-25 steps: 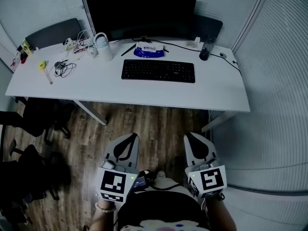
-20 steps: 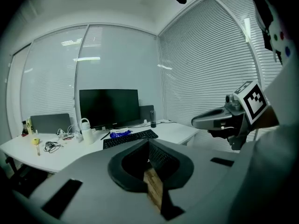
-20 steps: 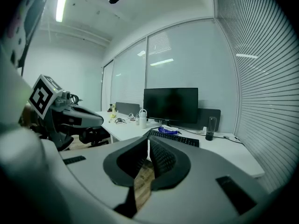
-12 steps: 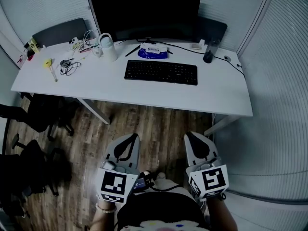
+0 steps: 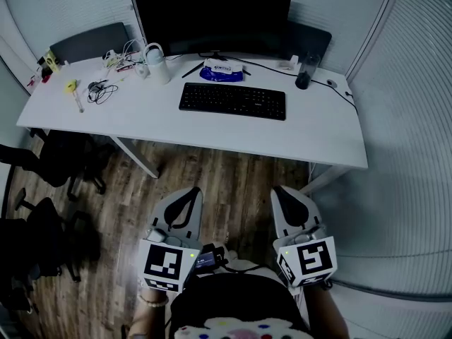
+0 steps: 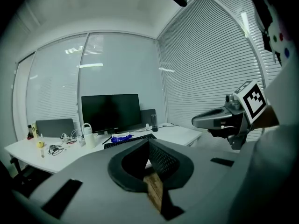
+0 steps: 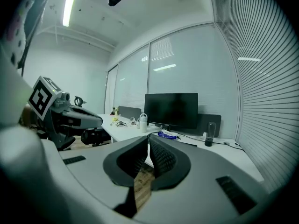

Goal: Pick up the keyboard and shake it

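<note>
The left hand-held gripper and the right hand-held gripper both have their jaws pressed together on nothing. They hang low near the person's body over the wooden floor, well apart from the desk. The keyboard lies flat and untouched on the desk in front of the monitor — so the pick-up looks not yet begun.

The risks come from the approach. Closed tips would only shove the keyboard back into the blue packet just behind it. A pinch at one end alone could let the long board sag and slip during shaking — and a wide swing might topple the dark tumbler or the white bottle.
</note>
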`<state>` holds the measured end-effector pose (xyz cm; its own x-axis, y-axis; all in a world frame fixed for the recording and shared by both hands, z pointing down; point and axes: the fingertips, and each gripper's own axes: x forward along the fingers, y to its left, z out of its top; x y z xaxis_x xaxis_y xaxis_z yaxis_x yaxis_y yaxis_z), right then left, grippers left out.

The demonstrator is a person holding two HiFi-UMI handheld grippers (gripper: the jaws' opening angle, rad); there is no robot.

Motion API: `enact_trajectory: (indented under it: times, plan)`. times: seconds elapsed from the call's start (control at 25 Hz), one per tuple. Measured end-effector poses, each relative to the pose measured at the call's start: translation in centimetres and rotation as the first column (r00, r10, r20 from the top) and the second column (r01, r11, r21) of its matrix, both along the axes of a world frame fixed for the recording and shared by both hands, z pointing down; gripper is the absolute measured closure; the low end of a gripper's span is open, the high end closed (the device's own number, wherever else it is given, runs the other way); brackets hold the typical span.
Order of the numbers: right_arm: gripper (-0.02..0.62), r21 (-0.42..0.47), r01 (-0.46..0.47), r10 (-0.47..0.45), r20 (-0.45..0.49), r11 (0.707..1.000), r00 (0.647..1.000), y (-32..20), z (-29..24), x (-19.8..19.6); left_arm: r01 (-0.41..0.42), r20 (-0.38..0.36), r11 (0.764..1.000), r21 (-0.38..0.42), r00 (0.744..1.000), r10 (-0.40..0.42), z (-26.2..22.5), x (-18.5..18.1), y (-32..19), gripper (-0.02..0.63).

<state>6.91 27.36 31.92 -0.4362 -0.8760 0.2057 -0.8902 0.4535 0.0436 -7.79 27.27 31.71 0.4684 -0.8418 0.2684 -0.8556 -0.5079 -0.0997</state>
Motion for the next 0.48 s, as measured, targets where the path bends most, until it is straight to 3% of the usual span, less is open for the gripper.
enact_trajectory:
  times: [0.48]
  plan:
    - [0.554,0.01,-0.01,0.011,-0.041,1.0,0.999,-0.4,0.5,0.9,-0.021,0.0,1.0,0.011,1.0,0.021,0.0,1.4,-0.6,0.591]
